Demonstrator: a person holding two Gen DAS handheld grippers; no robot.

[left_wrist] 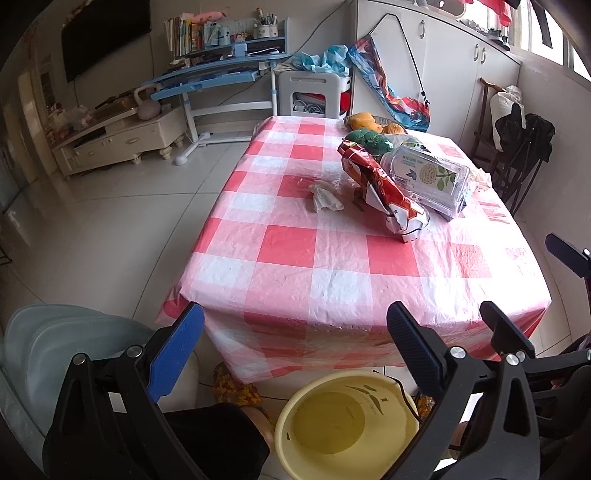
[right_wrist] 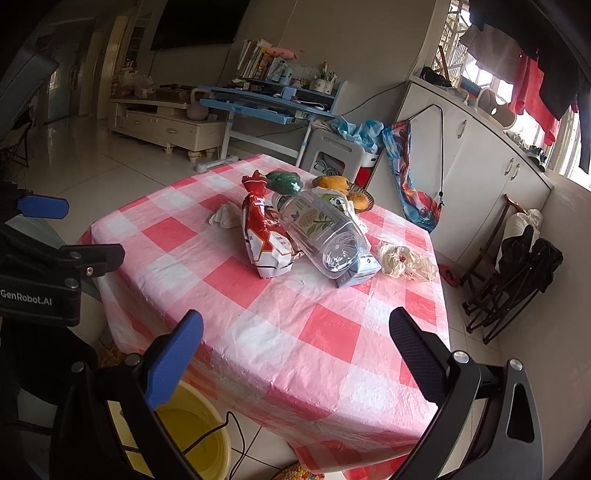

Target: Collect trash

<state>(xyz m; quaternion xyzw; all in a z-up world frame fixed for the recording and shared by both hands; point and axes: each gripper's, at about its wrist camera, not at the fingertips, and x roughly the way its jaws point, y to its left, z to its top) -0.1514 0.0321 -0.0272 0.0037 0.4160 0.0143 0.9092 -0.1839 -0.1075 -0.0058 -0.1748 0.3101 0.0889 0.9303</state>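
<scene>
"GenRobot.AI" on left claw (right_wrist: pixel 44 206) body (white lettering).

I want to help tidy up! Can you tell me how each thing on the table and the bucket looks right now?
Snack bag: crumpled, lying on the tablecloth.
Plastic bottle: on its side, looks empty.
Tissue: scrunched up.
Plastic wrapper: crumpled near the table edge.
Yellow bucket: upright on the floor, nothing inside.
Left gripper: open, holding nothing.
Right gripper: open, holding nothing.

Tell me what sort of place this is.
Most likely a home living room: a wall-mounted television, a blue study desk with books, and a table with a checked tablecloth holding trash.
</scene>
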